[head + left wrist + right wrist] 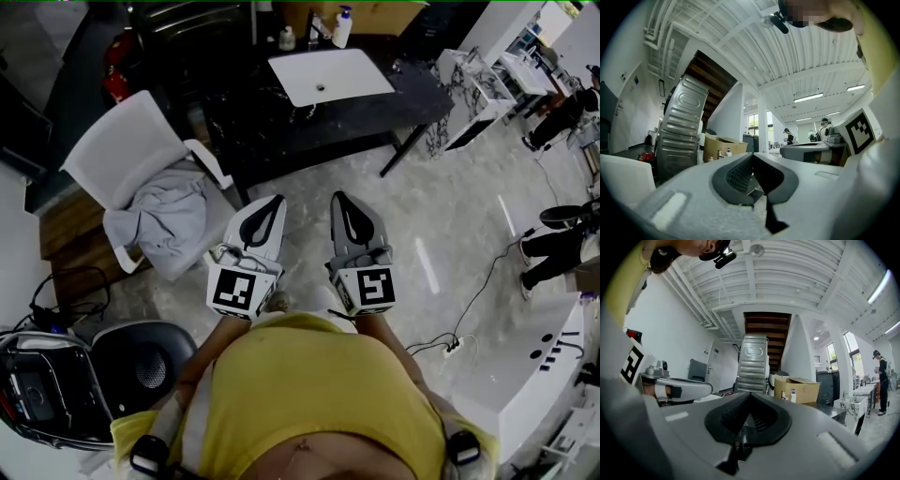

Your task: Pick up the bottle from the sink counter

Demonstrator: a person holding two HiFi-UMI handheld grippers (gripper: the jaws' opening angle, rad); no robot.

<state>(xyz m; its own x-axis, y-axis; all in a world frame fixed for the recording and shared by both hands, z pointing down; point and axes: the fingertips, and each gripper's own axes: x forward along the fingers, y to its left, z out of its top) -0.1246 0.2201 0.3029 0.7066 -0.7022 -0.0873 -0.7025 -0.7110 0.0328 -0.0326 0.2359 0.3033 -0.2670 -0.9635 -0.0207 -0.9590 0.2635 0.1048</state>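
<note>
Approach step, nothing picked yet. My left gripper and right gripper are both clenched and empty, side by side. The bottle stands well ahead of them, behind the sink on the table. Next I'd step closer, unclench one gripper and reach.

open marble floor straight ahead, bare right up to the dark bench. to the left, white chair with grey cloth heaped on the seat, close by the bench's left front corner. to the right, slanted bench leg, then wide floor crossed by a cable. on the bench, flat white sink mid-top. bottle and small bottle apart at the back edge, box close behind.
</note>
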